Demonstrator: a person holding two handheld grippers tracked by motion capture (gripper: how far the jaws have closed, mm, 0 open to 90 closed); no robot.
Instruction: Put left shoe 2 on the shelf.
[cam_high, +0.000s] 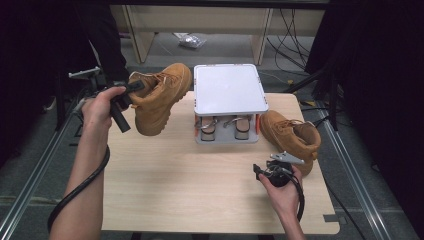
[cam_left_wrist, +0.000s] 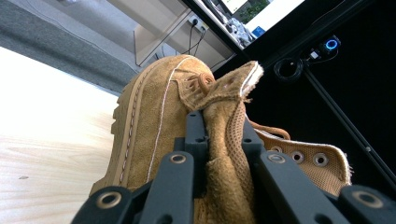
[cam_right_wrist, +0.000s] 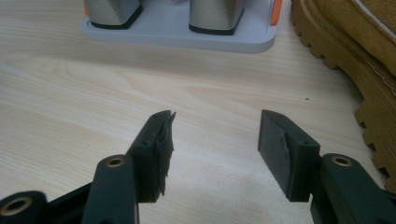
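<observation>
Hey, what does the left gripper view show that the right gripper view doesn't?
Left gripper view alone: the left gripper shut on the tongue of the lifted boot, with its lace eyelets. Right gripper view alone: the right gripper, fingers open over bare wood, the grey rack, and the second boot lying on the table. Both: the wooden table.

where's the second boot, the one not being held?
In the high view, the free boot sits on the table's right side, beside the white rack, just beyond the open right gripper.

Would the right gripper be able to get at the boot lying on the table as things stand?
Probably yes: the right gripper is open, and the boot lies close beside it with bare table between.
</observation>
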